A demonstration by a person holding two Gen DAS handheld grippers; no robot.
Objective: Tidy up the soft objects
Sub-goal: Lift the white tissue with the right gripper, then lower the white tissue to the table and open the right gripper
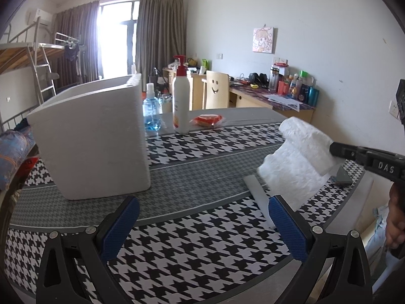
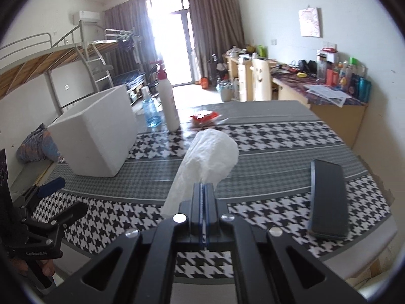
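Your left gripper (image 1: 203,217) fills the bottom of the left wrist view, its blue pads (image 1: 121,225) standing wide apart with nothing between them, only the houndstooth tablecloth (image 1: 192,248) below. At the lower right edge of that view a hand (image 1: 396,217) shows in part.

Your right gripper (image 2: 203,190) sits at the bottom centre of the right wrist view, its jaws pressed tight together on the near end of a white cloth (image 2: 210,154). The cloth hangs clear of the table, bunched and drooping to the left of the jaws; in the left wrist view it appears at the right of the frame (image 1: 296,159), pinched by the black fingers coming in from the right edge.

In the right wrist view, a dark flat phone (image 2: 327,197) lies on the tablecloth at the right, well apart from the cloth.

Further back, at the left, a white foam box (image 1: 93,141) stands open-topped on the table. Behind it, near the table's far edge, stand a blue spray bottle (image 1: 152,112) and a white pump bottle (image 1: 181,101) with a red top, and just right of them lies a red packet (image 1: 208,120).
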